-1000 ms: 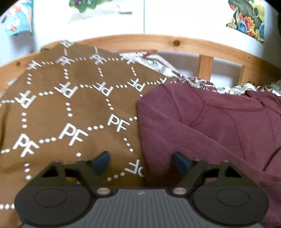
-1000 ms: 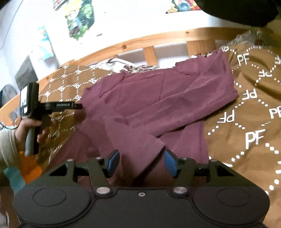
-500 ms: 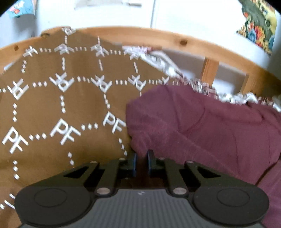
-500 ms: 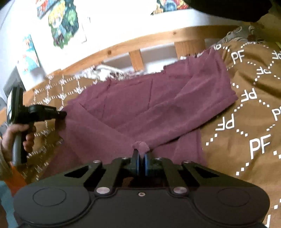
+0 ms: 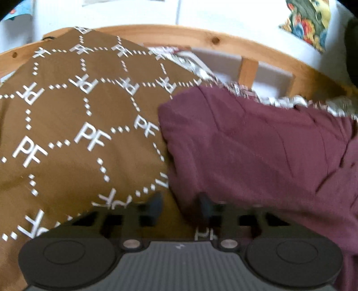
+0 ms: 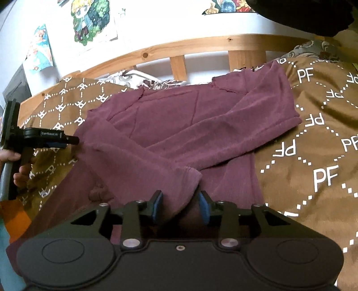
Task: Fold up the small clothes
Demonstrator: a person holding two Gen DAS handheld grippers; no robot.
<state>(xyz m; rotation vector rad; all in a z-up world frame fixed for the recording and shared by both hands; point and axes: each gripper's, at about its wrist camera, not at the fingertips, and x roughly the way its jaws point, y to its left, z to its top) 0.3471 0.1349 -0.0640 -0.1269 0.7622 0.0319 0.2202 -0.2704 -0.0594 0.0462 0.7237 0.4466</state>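
A maroon long-sleeved top (image 6: 190, 125) lies on a brown bedspread (image 6: 313, 156) printed with white PF letters, its sleeves folded across the body. My right gripper (image 6: 180, 208) is open, its blue pads on either side of a sleeve cuff (image 6: 185, 176) that lies loose on the top. My left gripper (image 5: 180, 204) is open at the top's left edge (image 5: 174, 161), where maroon cloth meets the bedspread (image 5: 67, 125). The left gripper also shows in the right wrist view (image 6: 73, 140), held in a hand at the top's left side.
A curved wooden bed rail (image 6: 179, 47) with upright slats runs behind the bed, with a white wall and colourful posters (image 6: 91, 20) beyond. A patterned grey sheet (image 5: 246, 89) peeks out along the rail. A dark item (image 6: 313, 15) hangs at the upper right.
Both grippers were open a second ago, shut on the cloth half a second ago, and have now opened again. The sleeve cuff now lies flat across the top.
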